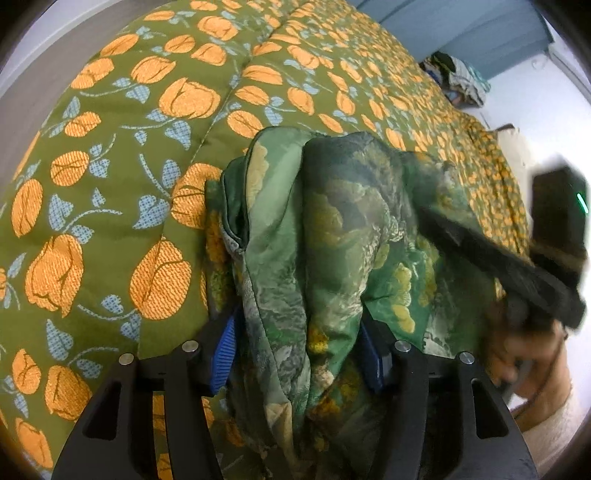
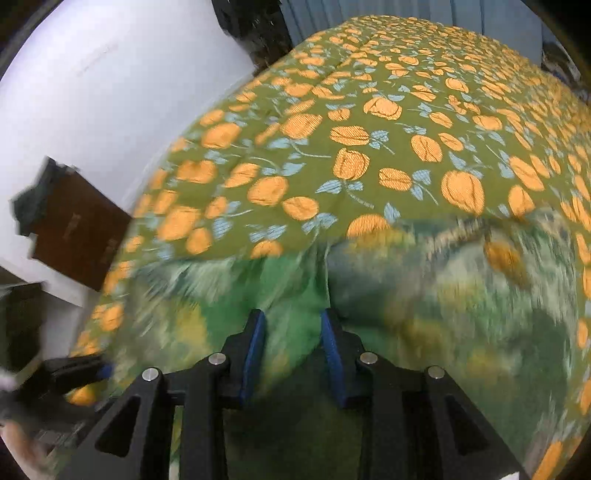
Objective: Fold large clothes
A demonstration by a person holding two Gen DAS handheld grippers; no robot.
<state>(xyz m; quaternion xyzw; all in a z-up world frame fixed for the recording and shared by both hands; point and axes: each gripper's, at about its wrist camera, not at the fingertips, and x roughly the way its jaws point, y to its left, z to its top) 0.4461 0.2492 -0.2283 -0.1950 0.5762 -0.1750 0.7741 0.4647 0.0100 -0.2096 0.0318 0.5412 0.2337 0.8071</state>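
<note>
A silky green garment with a pale floral print lies bunched on the bed. My left gripper is shut on a thick fold of it, and the cloth fills the gap between the blue pads. My right gripper is shut on another part of the garment, with green cloth pinched between its pads. That view is blurred. In the left wrist view the right gripper's black frame and the hand holding it cross the garment's right side.
An olive bedspread with orange tulips covers the bed under the garment. White floor lies beyond the bed's left edge, with a dark brown object on it. A pile of clothes sits by a blue wall.
</note>
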